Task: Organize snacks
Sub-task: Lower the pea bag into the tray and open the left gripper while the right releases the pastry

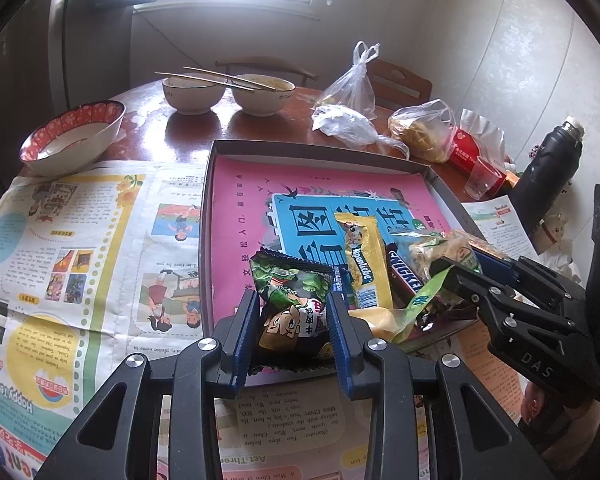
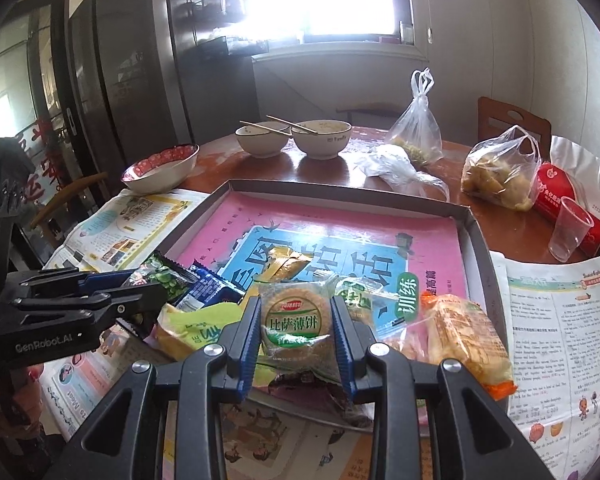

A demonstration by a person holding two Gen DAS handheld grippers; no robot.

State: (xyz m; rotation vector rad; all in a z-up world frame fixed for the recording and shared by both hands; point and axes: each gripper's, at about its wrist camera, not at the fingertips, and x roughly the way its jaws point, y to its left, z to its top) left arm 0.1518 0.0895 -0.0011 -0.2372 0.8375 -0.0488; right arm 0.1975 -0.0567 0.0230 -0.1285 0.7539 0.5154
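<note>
Mid-sorting, the left claw [image 1: 292, 312] clamps a green cartoon-printed snack packet [image 1: 290, 300] and the right claw [image 2: 296, 322] clamps a round clear-wrapped biscuit pack [image 2: 296, 324] at the near edge of the shallow grey cardboard tray [image 2: 474, 232]; each likely needs carrying to open tray space.

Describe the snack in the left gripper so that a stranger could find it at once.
Find the shallow tray with the pink book on the round table. At its near edge the left gripper pinches the green packet. Only this packet shows a cartoon face below green peas.
</note>
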